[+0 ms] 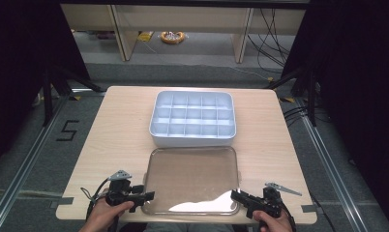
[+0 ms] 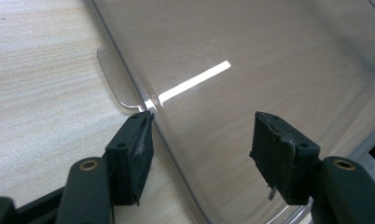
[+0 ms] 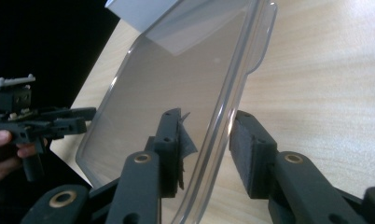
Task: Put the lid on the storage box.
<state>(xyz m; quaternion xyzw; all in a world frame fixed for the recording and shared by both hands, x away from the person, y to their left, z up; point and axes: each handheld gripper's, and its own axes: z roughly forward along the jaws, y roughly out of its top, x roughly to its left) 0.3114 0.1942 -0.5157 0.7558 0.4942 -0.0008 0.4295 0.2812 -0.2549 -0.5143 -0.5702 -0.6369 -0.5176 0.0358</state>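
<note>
A clear plastic lid (image 1: pixel 190 179) lies flat on the table's near half, just in front of a white divided box (image 1: pixel 192 118) with empty compartments. My left gripper (image 1: pixel 148 197) is at the lid's near left corner. In the left gripper view it (image 2: pixel 202 135) stands open astride the lid's rim, one jaw over the bare wood and the other over the lid (image 2: pixel 251 60). My right gripper (image 1: pixel 235 195) is at the near right corner. It (image 3: pixel 206 135) is open, with the lid's (image 3: pixel 176 79) raised rim running between the jaws.
The wooden table (image 1: pixel 120 130) has bare room left and right of the box and lid. A small tab (image 2: pixel 112 70) sticks out from the lid's side. The table's front edge lies just behind both hands. Floor rails and cables run beside the table.
</note>
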